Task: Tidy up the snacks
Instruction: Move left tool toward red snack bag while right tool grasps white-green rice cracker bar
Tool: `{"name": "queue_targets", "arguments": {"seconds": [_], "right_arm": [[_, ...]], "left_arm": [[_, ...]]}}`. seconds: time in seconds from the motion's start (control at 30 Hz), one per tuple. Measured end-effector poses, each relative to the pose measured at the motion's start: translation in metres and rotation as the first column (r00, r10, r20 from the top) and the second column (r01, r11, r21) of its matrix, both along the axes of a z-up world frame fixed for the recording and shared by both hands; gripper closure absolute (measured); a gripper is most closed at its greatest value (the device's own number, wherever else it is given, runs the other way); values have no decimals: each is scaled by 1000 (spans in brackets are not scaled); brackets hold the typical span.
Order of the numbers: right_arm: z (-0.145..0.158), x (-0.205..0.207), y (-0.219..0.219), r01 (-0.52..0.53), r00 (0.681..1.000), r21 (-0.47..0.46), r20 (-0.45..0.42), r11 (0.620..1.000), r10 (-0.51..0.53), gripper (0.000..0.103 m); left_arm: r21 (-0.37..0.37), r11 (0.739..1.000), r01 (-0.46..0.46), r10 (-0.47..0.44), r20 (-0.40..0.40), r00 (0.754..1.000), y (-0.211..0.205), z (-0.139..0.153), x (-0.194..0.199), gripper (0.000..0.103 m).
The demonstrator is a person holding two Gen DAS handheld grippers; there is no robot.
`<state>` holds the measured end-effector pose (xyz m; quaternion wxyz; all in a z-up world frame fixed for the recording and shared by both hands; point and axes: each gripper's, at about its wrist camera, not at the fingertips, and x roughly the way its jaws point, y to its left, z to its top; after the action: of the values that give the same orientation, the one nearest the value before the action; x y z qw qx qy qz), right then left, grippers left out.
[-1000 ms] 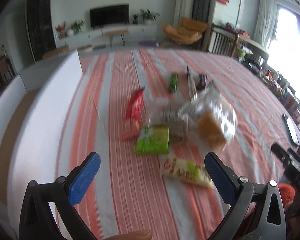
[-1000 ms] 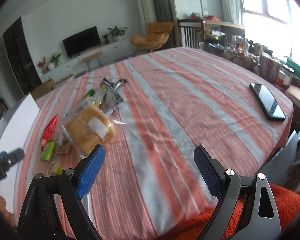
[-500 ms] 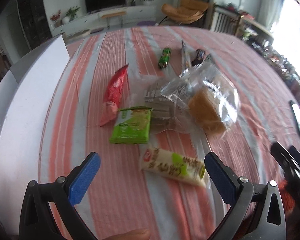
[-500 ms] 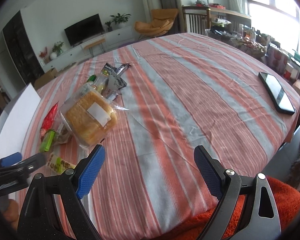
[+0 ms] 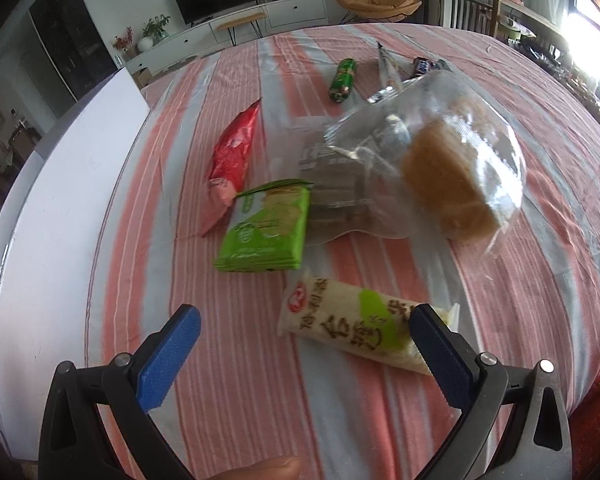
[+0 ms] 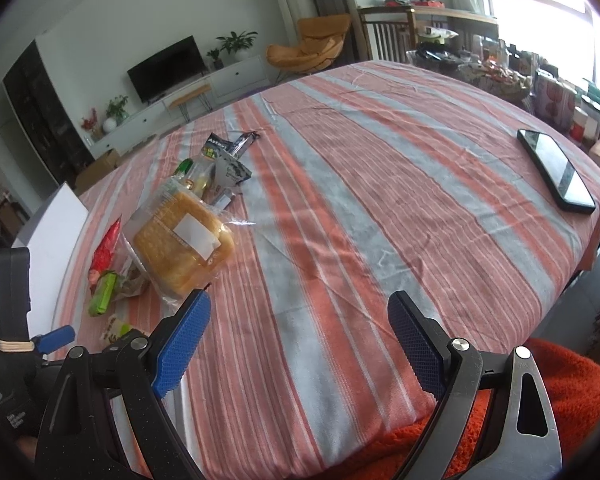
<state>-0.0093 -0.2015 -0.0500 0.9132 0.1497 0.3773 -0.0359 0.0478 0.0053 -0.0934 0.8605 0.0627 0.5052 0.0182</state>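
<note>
Tabletop (image 6: 380, 184): round, draped in a cloth of orange, grey and white stripes; carried all items below.

White box (image 5: 56, 216): large, pale, plain-sided; stood along the left rim of the tabletop, apart from the snacks.

Bread bag (image 5: 456, 172): clear plastic around a golden loaf, white label on top; lay at the right of the snack cluster, partly over a second clear bag of grey packets (image 5: 336, 172).

Left tool (image 5: 300, 344): blue-padded, spread wide apart, nothing between; hovered low over the near end of the cluster, right pad in front of the end of the rice-cracker pack.

Right tool (image 6: 298, 338): blue-padded, spread wide apart, nothing between; held over bare cloth at the near edge, well apart from the snacks.

Phone (image 6: 556, 170): black, flat, glossy; lay near the right rim, far from all else.

Rice-cracker pack (image 5: 352, 328): cream with a green patch and dark characters; nearest the left tool, just below the green pack.

Green pack (image 5: 266, 228): flat, square-ish; touching the tip of the red pouch and the clear bag of packets.

Red pouch (image 5: 234, 156): tapered, pointing away; left side of the cluster.

Green tube (image 5: 343, 80): small, dark green; beyond the bags.

Dark wrapper (image 6: 240, 142): small; far end of the cluster.
</note>
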Motion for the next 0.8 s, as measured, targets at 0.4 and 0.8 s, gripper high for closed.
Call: {"name": "queue_targets", "arguments": {"seconds": [0.4,0.8], "right_arm": [[1,0,0,0,1000,-1,-3,1000,0,11],[-18,52,116,-672,732,10,-141,740,666,11]], "left_arm": [[-280,952,-125,119,-37,992,83,36,15,0],[-257,959,-121,113,-47,992,116,48,32,0]]}}
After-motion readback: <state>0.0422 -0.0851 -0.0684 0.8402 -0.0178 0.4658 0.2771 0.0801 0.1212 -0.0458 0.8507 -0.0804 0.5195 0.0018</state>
